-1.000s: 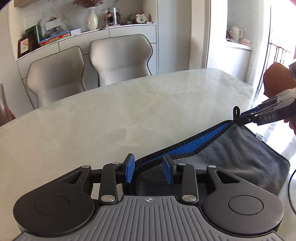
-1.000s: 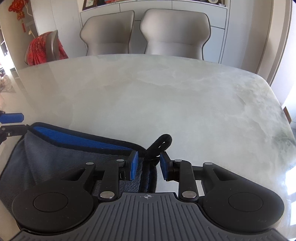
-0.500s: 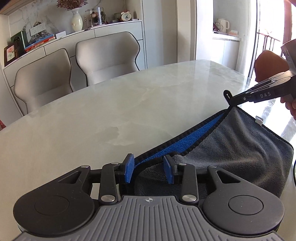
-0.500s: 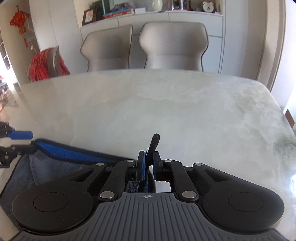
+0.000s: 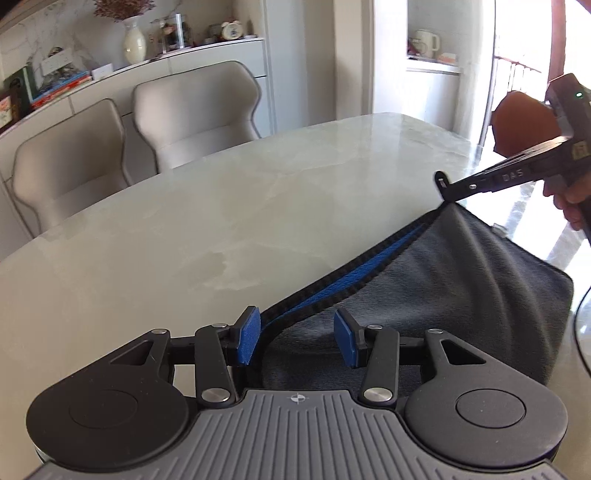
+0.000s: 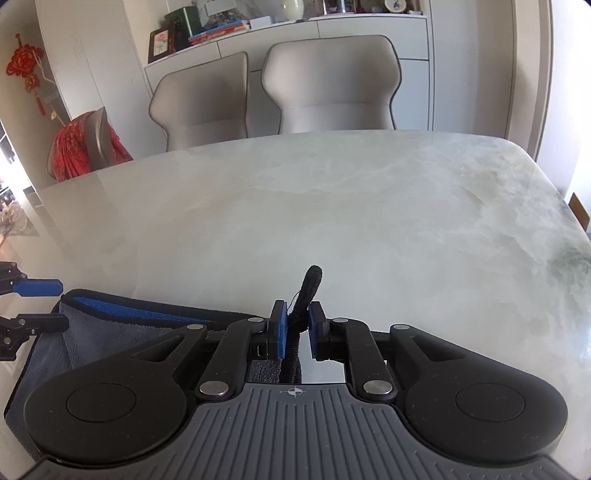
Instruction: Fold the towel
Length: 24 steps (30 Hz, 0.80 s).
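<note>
A grey towel (image 5: 443,288) with a blue inner face and black hem lies at the near edge of the marble table (image 5: 229,206). My left gripper (image 5: 297,341) is open, its blue pads either side of the towel's near corner. My right gripper (image 6: 297,328) is shut on the towel's other corner, the black hanging loop (image 6: 310,284) sticking up between the pads. In the left wrist view the right gripper (image 5: 445,188) holds that corner lifted off the table. The towel (image 6: 92,332) also shows in the right wrist view, with the left gripper (image 6: 37,306) at the far left.
Two beige chairs (image 6: 273,85) stand at the table's far side before a white sideboard (image 6: 332,33) with books and a vase. A chair with red cloth (image 6: 81,147) is at the left. A brown chair (image 5: 524,122) stands by the bright window.
My right gripper closed on the towel's corner by the loop and lifted it. My left gripper stayed open around the other corner, and both views tilted upward.
</note>
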Tool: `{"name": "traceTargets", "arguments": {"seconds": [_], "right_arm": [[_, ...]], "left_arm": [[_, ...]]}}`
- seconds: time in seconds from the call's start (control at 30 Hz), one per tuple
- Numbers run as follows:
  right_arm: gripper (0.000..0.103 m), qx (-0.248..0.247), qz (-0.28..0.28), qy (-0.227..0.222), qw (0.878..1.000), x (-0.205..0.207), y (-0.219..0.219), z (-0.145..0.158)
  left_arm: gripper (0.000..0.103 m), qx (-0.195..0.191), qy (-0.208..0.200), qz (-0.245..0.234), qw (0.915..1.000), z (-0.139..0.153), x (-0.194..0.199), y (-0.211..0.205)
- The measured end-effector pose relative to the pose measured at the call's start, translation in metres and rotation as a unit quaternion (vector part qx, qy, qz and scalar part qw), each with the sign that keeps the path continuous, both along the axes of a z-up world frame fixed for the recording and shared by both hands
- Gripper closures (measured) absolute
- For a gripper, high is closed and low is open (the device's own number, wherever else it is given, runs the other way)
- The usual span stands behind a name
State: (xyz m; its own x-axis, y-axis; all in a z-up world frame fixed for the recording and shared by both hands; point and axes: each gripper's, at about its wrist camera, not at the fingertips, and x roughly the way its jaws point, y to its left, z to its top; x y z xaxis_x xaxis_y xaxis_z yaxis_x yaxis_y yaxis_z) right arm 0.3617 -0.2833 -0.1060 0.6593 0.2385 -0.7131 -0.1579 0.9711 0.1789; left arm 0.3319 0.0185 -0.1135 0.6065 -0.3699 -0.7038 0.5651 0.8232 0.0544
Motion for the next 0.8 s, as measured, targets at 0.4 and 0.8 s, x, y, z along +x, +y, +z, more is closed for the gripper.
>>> {"name": "traceTargets", "arguments": {"seconds": [0.4, 0.8], "right_arm": [[0.089, -0.006, 0.018, -0.017, 1.0, -0.004, 0.0, 0.001], [0.086, 0.006, -0.006, -0.004, 1.0, -0.002, -0.003, 0.002]], "left_arm": [[0.095, 0.014, 0.028, 0.02, 0.9993, -0.002, 0.02, 0.002], [0.078, 0.051, 0.007, 0.066, 0.9965, -0.005, 0.02, -0.007]]}}
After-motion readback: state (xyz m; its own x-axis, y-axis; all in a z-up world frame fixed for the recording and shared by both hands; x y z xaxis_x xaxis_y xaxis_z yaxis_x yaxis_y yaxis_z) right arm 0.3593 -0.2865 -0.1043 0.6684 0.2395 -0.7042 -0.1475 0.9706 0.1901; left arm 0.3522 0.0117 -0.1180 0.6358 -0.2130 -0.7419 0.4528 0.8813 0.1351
